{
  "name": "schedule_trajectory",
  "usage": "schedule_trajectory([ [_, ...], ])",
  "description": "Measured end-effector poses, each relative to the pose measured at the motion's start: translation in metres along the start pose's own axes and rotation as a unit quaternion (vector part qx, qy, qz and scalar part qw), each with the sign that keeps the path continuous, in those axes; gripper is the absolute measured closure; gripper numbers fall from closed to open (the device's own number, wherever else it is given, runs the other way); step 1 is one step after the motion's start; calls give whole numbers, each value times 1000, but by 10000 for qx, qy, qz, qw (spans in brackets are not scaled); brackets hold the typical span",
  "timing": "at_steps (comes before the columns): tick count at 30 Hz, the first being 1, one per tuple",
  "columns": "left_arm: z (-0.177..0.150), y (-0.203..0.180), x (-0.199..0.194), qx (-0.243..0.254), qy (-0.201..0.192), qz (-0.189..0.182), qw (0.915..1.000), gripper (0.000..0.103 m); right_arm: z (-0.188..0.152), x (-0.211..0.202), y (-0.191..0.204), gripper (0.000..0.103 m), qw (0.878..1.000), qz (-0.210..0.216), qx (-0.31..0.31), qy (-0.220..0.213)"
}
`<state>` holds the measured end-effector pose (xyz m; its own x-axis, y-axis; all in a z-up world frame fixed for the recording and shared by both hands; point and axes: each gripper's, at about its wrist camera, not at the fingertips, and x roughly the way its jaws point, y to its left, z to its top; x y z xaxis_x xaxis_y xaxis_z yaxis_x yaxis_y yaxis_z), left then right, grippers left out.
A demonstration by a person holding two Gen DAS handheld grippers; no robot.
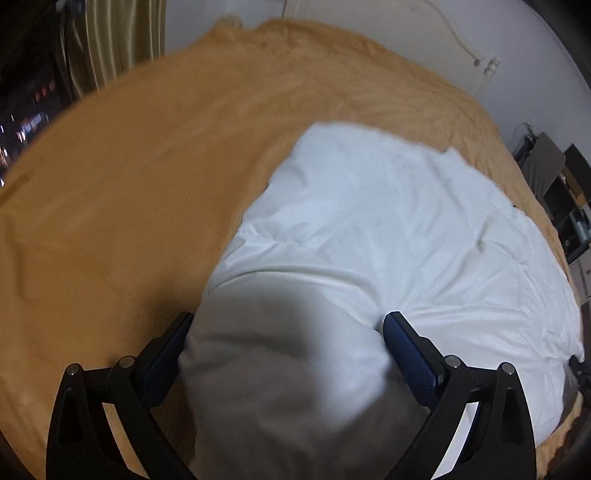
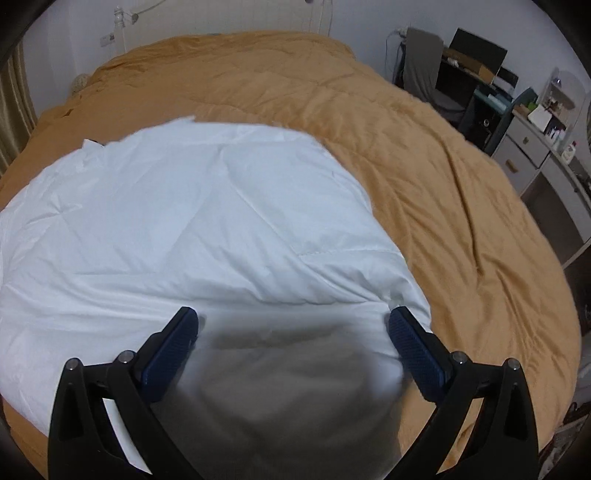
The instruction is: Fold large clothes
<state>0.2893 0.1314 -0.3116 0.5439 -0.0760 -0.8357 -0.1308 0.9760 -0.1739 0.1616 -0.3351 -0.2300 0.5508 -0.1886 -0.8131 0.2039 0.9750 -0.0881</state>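
Observation:
A large white padded garment (image 1: 388, 229) lies spread on a bed with an orange cover (image 1: 129, 184). It also shows in the right wrist view (image 2: 177, 214). My left gripper (image 1: 288, 325) has its jaws wide apart with a thick bunch of the white fabric between the blue pads. My right gripper (image 2: 293, 321) is likewise wide apart with a bunch of the same fabric between its pads. Whether the pads press the fabric I cannot tell. The fabric near each camera is blurred and grey.
The orange cover (image 2: 443, 184) fills the bed. A white headboard (image 1: 369, 22) and wall stand at the far end. Curtains (image 1: 110, 40) hang at the far left. A desk, chair and drawers (image 2: 517, 122) stand along the right side.

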Motion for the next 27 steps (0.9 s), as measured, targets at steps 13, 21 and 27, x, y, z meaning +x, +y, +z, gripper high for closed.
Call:
schedule_trajectory([
  [13,-44,45,-5,-1183,394,-1290,9838,1,-30,-9,-1,0,9995,182,-158,218],
  [21,-91,83,-19,-2582,303,-2694,9273,1,-81,2,-107,0,9238,2500,2504,1462],
  [27,-79,51,4,-2641,451,-3018,9150,1,-106,27,-96,0,8893,3030,2930,1773],
])
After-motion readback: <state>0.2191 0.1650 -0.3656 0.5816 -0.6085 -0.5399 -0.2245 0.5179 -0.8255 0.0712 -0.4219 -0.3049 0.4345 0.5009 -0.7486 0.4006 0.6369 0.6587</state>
